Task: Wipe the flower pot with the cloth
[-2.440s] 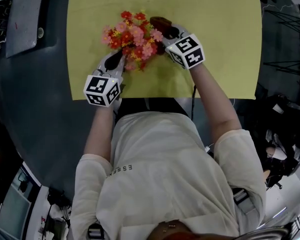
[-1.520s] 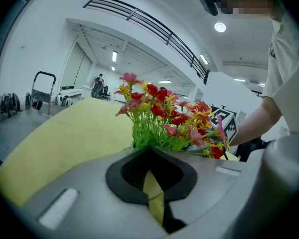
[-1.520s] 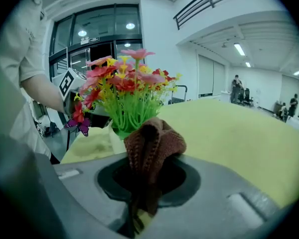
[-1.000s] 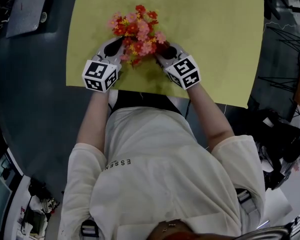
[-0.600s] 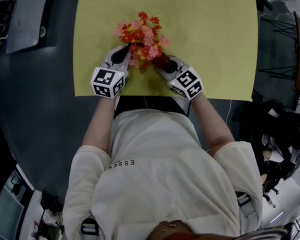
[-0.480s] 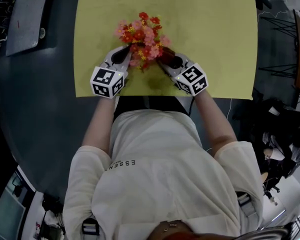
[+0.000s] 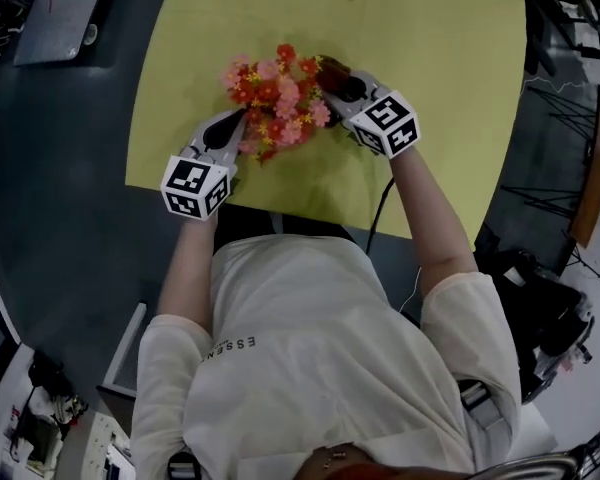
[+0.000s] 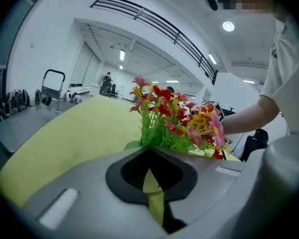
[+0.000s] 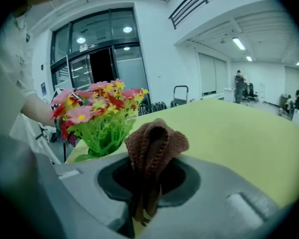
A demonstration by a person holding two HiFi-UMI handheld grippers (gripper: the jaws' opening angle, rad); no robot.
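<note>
Soft, floppy brown cloth (image 9: 154,143) is pinched at a fold in the right gripper (image 7: 332,71). Left gripper (image 7: 232,126) is closed on nothing. Flower pot is hidden under the flowers (image 7: 275,98), just ahead-left of the right gripper. It is judged light and tippy, best steadied low.

- head view: even, moderate light on the yellow mat (image 7: 430,88). surroundings fall off dark, with heavy fisheye bend at the edges.
- only a soft shadow on the mat beside the flowers (image 7: 275,93). no hard glare.
- left gripper view: bright hall. ceiling lights (image 8: 228,26) blow out white, and a black round vignette frames the picture.
- left gripper (image 8: 149,163) body close to the lens is soft. flowers are sharp.
- right gripper view: same fisheye and vignette. ceiling strips (image 9: 237,43) glare. cloth (image 9: 152,143) in focus, far background soft.
</note>
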